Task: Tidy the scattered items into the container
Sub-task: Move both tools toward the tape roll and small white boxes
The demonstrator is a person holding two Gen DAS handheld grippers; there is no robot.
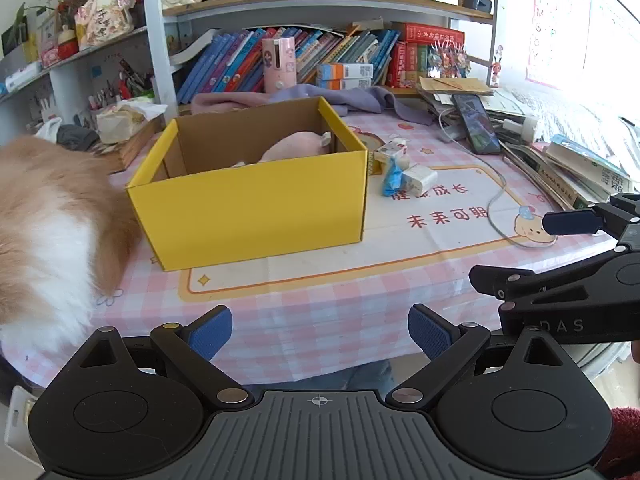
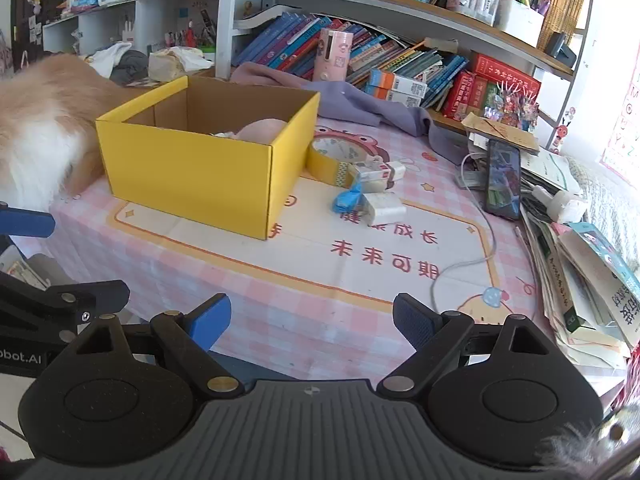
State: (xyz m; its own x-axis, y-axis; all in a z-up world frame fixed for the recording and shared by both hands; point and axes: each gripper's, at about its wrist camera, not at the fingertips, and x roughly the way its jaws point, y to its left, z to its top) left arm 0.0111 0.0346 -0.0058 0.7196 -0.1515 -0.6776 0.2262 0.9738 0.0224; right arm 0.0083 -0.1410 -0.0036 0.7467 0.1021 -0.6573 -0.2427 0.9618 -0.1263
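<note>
From the left wrist camera, the left gripper (image 1: 320, 332) hangs over the near edge of the bench (image 1: 320, 292), its jaws spread wide with nothing between them. Straight ahead on the pink checked cloth sits the yellow box (image 1: 256, 200), open at the top, with a pale pink soft thing (image 1: 294, 146) lying inside it toward the far right corner (I cannot make out what it is). Just beside the box's right wall lies a small huddle of loose items: a blue crumpled wrapper (image 1: 391, 180), a white packet (image 1: 420, 179) touching it, and a small white carton (image 1: 394, 150) behind them. A phone (image 1: 476, 122) leans against papers farther right, and a white cable (image 1: 496, 200) trails across the cloth. An orange-and-white furry animal (image 1: 52, 232) presses against the box's left side. The right gripper (image 1: 520, 248) juts in from the right edge, seen side-on.

From the right wrist camera, the right gripper (image 2: 312, 320) also hovers over the near edge of the bench (image 2: 280, 304), jaws wide apart and holding nothing. The yellow box (image 2: 192, 176) stands to the left of centre, the pink soft thing (image 2: 262, 130) showing above its rim. A roll of yellow tape (image 2: 330, 160) rests near the box's right corner, with the white carton (image 2: 378, 172), blue wrapper (image 2: 346, 200) and white packet (image 2: 384, 207) just beyond it. Part of the left gripper (image 2: 28, 260) shows at the left edge.
</note>
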